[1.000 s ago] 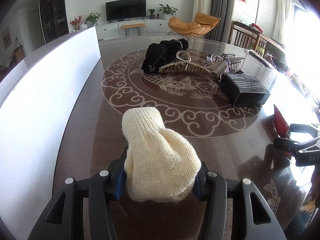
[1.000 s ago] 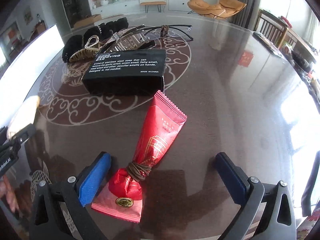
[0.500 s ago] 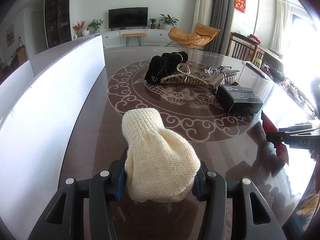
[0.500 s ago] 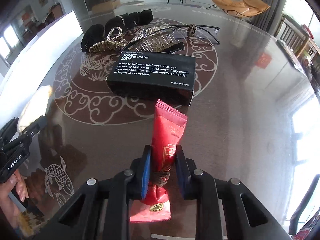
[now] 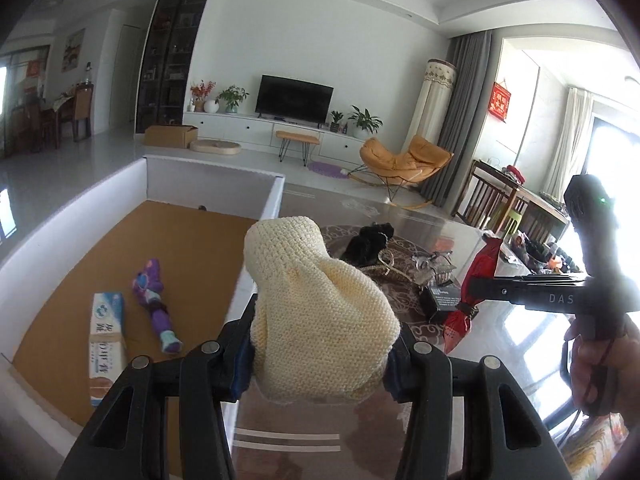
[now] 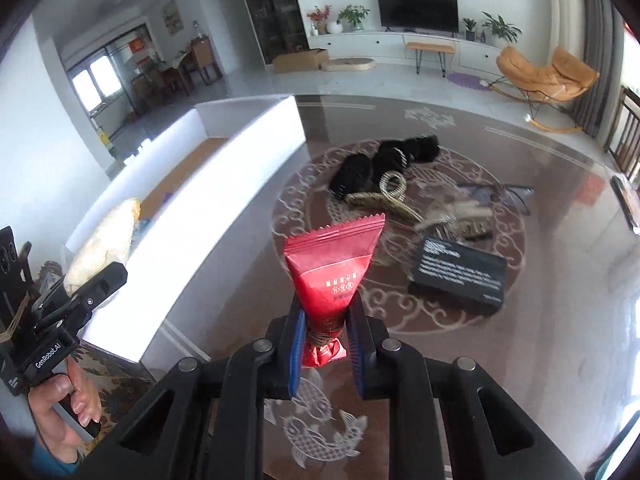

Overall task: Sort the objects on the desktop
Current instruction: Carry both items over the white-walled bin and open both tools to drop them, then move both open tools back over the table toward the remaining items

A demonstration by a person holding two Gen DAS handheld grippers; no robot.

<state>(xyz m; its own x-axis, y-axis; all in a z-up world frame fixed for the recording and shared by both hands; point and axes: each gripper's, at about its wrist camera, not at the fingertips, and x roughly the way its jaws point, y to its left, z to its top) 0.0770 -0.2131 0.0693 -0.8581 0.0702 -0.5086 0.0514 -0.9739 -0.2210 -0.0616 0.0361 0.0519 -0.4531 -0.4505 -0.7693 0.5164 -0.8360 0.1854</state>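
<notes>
Jaws of the left gripper (image 5: 318, 364) clamp a cream knitted pouch (image 5: 316, 312) and those of the right gripper (image 6: 326, 350) a red sachet (image 6: 334, 268), both above the desk (image 6: 540, 340); two items lie in the white box (image 5: 212, 176), hair clips (image 6: 384, 196) and black carton (image 6: 458, 276) remain.

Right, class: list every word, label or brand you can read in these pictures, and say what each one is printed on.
"DAS": right gripper body.
"GenRobot.AI": left gripper body.
Black box: white print, too blurred.
Red packet: gold characters, too small.
Carton in the tray: characters, not legible.
Red wall hanging: unreadable.
</notes>
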